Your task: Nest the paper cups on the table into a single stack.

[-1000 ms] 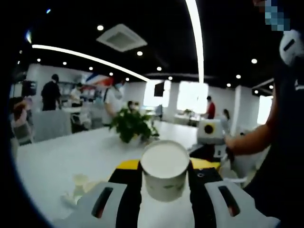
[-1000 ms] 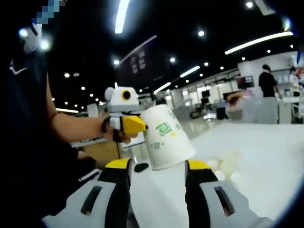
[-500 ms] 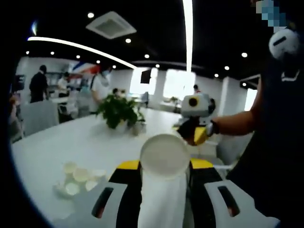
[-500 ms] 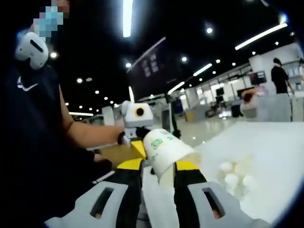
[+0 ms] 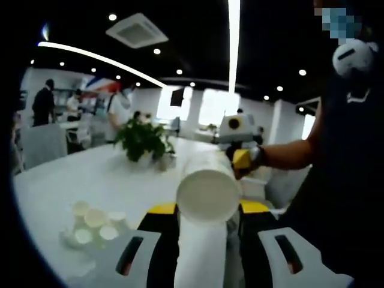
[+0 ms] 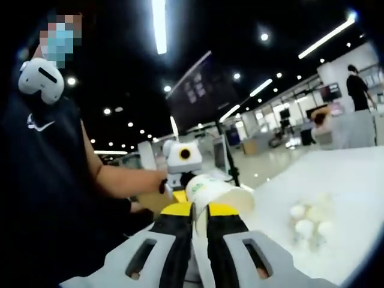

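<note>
Above the white table (image 5: 90, 180), you hold both grippers up facing each other. Your left gripper (image 5: 203, 211) clamps a stack of white paper cups (image 5: 205, 195), bottom toward its camera. Your right gripper (image 6: 200, 211) pinches a printed cup (image 6: 217, 191) by its wall. More cups (image 5: 90, 223) cluster on the table.

Loose cups (image 5: 90, 225) cluster on the table (image 5: 72, 180), left of the held cup (image 5: 207, 192), before a plant (image 5: 141, 141)
</note>
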{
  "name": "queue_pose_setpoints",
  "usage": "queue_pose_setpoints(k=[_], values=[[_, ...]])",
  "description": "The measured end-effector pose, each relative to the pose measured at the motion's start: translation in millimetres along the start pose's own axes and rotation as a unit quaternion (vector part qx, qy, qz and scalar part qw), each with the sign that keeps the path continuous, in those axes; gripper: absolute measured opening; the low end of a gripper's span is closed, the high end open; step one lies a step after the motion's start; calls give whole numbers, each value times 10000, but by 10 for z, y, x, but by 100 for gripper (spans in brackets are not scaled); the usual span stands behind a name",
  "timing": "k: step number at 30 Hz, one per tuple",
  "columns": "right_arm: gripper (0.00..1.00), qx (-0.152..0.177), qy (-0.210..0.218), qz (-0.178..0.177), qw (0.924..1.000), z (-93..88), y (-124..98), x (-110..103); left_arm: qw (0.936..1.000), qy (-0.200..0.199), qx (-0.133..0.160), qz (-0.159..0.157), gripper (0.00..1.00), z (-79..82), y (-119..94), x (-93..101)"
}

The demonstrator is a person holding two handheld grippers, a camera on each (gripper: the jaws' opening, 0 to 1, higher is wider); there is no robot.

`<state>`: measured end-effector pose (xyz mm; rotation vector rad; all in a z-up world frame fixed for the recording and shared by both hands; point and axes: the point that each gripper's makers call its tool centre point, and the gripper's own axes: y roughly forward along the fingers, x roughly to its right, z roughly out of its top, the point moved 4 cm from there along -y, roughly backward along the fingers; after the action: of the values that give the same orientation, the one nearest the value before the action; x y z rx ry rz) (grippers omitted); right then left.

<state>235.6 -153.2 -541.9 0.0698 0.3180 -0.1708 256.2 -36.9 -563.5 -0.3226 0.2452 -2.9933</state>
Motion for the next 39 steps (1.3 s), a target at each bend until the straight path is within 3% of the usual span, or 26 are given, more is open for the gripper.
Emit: queue_pose_setpoints(k=[12,17,22,26,32,35,37,39], values=[[0,27,42,144,9999,82,35,-87,9997,69,-96,229,31,-37,-11,-32],[0,-21,-79,62,9999,135,34,-104,9990,40,-100,422,45,-43,-30,-60],[0,-340,-334,-120,9988,163,41,-73,9957,29,-128,919,62,-48,-99,-156],[0,-666,-484,-194,9964,203,70,-50,9887,114,-35,1496,73,-30,-229,-280],[0,-1074,-606,-394,9916,317,106,23,9821,184,172,1868,87,24,-361,-302],[0,-1388,-733,-553,9861,371,119,85,9727,68,14,2321,98,-40,-454,-402],[0,-1568,-845,-658,9818,389,121,124,9691,43,-3,2468,98,-59,-498,-443],[0,-1798,-947,-698,9766,404,136,149,9596,185,-74,2807,98,-89,-580,-529]])
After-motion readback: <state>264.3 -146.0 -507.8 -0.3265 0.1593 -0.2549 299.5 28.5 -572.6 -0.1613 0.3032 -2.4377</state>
